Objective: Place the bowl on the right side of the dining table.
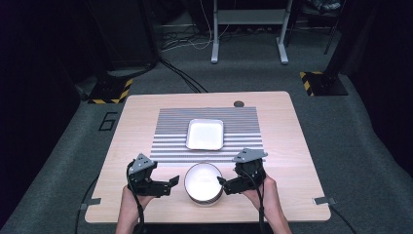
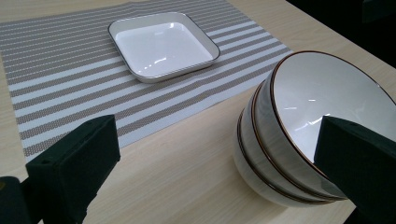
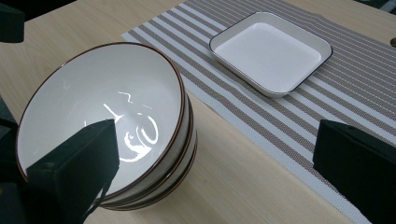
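I have both tools flanking the stack of bowls [image 1: 203, 183], which sits on the bare wood at the near edge of the surface [image 1: 287, 146], just short of the striped placemat [image 1: 170, 141]. The left tool [image 1: 168, 185] has its jaws spread wide and holds nothing; in the left gripper view one jaw overlaps the top bowl's rim, though I cannot tell whether it touches. The right tool [image 1: 223, 184] is likewise spread and empty, with one jaw reaching over the top bowl's white interior in the right gripper view. The bowls nest slightly askew, so I judge the top one is what I'd lift first. The square dish [image 1: 205, 134] rests in the middle of the placemat, well apart from the stack, probably as a place setting.
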{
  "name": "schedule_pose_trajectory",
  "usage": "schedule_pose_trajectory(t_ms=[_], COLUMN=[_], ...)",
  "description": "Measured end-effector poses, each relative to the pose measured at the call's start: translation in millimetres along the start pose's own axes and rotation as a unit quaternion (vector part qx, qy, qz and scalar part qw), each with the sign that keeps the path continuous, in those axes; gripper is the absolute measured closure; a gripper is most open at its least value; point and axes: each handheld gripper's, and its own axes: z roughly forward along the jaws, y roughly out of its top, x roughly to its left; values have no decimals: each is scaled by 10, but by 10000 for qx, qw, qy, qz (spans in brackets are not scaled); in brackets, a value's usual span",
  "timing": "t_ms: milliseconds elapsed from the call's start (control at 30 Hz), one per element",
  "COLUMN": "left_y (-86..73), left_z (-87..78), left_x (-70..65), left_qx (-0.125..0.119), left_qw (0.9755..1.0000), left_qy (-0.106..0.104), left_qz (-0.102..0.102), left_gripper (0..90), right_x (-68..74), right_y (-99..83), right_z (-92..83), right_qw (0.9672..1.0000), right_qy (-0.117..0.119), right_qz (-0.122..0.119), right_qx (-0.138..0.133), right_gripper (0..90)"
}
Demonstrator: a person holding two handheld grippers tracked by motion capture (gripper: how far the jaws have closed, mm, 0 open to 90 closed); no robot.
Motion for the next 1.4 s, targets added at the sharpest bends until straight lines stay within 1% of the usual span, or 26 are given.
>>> schedule_pose_trajectory(t_ms=[33, 133, 267, 367, 433, 600, 633, 800, 900, 933, 967, 1000, 1033, 1067, 1100, 1133, 1167, 1200, 1233, 1300, 1333, 1367, 1400], left_y=[2, 5, 11, 15, 16, 15, 15, 14, 10, 9, 8, 7, 5, 5, 4, 3, 3, 2, 3, 3, 4, 4, 2], left_z=[7, 33, 76, 129, 150, 197, 206, 283, 332, 343, 356, 371, 388, 397, 410, 419, 434, 446, 454, 473, 479, 486, 494], left_x=[-3, -11, -35, -63, -68, -87, -91, -131, -157, -165, -172, -180, -192, -198, -204, -211, -212, -223, -222, -228, -229, -232, -234], left_qx=[9, 32, 73, 129, 165, 234, 243, 352, 407, 407, 426, 444, 462, 477, 495, 509, 532, 539, 547, 585, 610, 629, 646], left_qw=[10000, 10000, 9999, 9998, 9997, 9994, 9994, 9988, 9984, 9984, 9982, 9980, 9978, 9977, 9975, 9975, 9972, 9973, 9971, 9969, 9967, 9966, 9965], left_qy=[-10, -34, -74, -145, -150, -195, -194, -276, -322, -324, -346, -368, -392, -398, -418, -428, -440, -428, -447, -452, -450, -443, -446], left_qz=[5, 27, 37, 80, 119, 138, 155, 189, 225, 229, 244, 248, 249, 262, 276, 258, 301, 256, 275, 283, 304, 295, 285], left_gripper=[3, 3, 3, 3, 3, 3, 3, 5, 16, 30, 39, 44, 65, 65, 85, 85, 96, 115, 158, 171, 214, 275, 275], right_x=[3, 37, 63, 93, 103, 127, 133, 151, 176, 184, 195, 195, 207, 207, 224, 224, 221, 221, 233, 241, 247, 249, 249], right_y=[5, 13, 18, 24, 25, 20, 15, 6, 7, 8, 7, 5, -3, -3, -12, -12, -13, -17, -19, -19, -17, -16, -16], right_z=[10, 44, 96, 140, 163, 205, 228, 278, 309, 323, 332, 347, 376, 376, 393, 393, 407, 426, 449, 462, 472, 493, 493], right_qw=[10000, 10000, 9999, 9997, 9997, 9996, 9994, 9993, 9992, 9991, 9990, 9990, 9989, 9989, 9986, 9986, 9985, 9985, 9982, 9983, 9981, 9980, 9980], right_qy=[16, 50, 100, 143, 144, 140, 154, 184, 183, 177, 183, 192, 219, 219, 226, 226, 241, 245, 247, 231, 232, 189, 189], right_qz=[-48, -31, -80, -74, -96, -69, -67, -53, -69, -100, -57, -113, -107, -107, -25, -25, -55, -75, -89, -78, -73, -80, -80], right_qx=[2, 43, 98, 162, 184, 247, 290, 313, 338, 369, 396, 385, 404, 404, 482, 482, 482, 482, 533, 530, 566, 602, 602], right_gripper=[0, 0, 0, 7, 8, 8, 15, 25, 48, 56, 63, 73, 91, 91, 97, 97, 98, 102, 118, 131, 142, 203, 203])
